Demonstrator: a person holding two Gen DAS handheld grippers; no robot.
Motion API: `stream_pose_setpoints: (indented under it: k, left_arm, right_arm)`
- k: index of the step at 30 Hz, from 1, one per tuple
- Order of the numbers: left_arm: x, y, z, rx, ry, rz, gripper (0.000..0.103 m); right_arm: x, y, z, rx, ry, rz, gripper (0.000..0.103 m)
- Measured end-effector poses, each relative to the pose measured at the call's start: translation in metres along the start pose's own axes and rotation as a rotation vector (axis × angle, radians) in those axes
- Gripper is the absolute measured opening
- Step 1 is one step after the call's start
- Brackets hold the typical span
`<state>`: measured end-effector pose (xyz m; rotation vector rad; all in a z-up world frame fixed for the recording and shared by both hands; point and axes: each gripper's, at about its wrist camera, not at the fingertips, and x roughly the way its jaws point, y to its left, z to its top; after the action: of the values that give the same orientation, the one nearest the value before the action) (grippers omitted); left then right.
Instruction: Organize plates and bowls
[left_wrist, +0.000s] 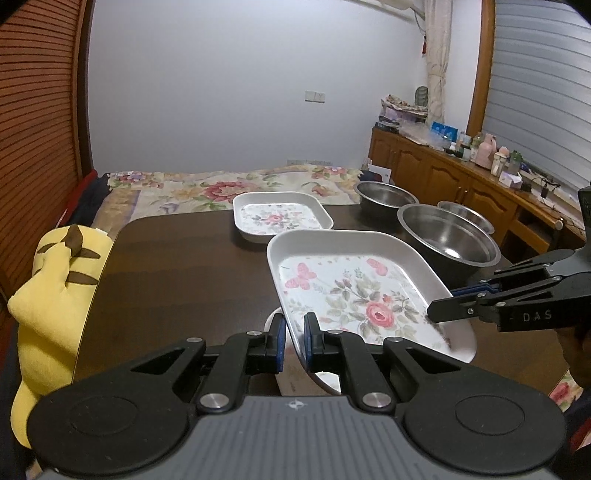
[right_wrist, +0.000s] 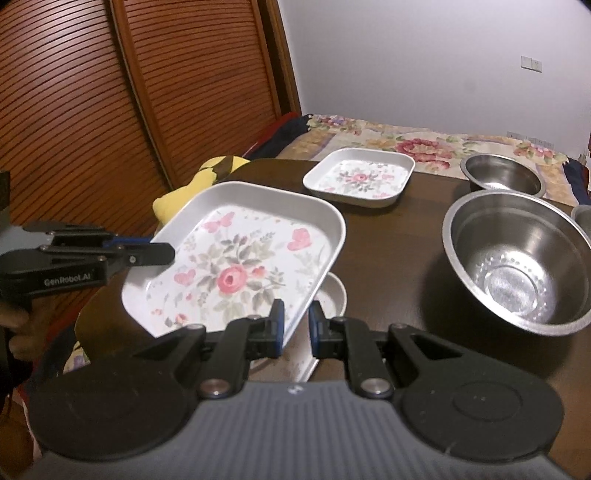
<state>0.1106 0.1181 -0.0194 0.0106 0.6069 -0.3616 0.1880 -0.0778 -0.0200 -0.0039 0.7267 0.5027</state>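
A large white square floral plate (left_wrist: 354, 291) is held tilted above the dark table (left_wrist: 177, 266). My left gripper (left_wrist: 294, 332) is shut on its near-left rim. My right gripper (right_wrist: 295, 325) is shut on the opposite rim of the same plate (right_wrist: 236, 258). Each gripper also shows in the other view: the right one (left_wrist: 443, 308), the left one (right_wrist: 162, 251). Another white dish (right_wrist: 332, 295) lies under the held plate, mostly hidden. A smaller floral plate (left_wrist: 280, 216) sits farther back, also in the right wrist view (right_wrist: 360, 179).
Three steel bowls stand on the right of the table: a large one (right_wrist: 517, 266), one behind it (right_wrist: 502, 177), and a third at the edge (left_wrist: 465, 214). A yellow plush toy (left_wrist: 55, 288) leans at the table's left edge. A bed (left_wrist: 221, 188) lies beyond.
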Motion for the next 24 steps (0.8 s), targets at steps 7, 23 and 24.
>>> stream_pose_setpoints:
  k: [7,23,24]
  left_arm:
    - [0.007,-0.003,-0.013,-0.01,0.029,-0.004,0.011]
    - [0.016,-0.004,-0.03,0.01,0.064,0.037,0.011]
    - [0.017,-0.004,-0.031,0.012,0.065,0.041,0.011]
  right_arm:
    - [0.003,-0.001,-0.008,0.0,0.006,-0.009,0.016]
    - [0.011,0.006,-0.022,-0.044,0.021,-0.022,0.016]
    - [0.012,0.006,-0.023,-0.043,0.022,-0.023,0.016]
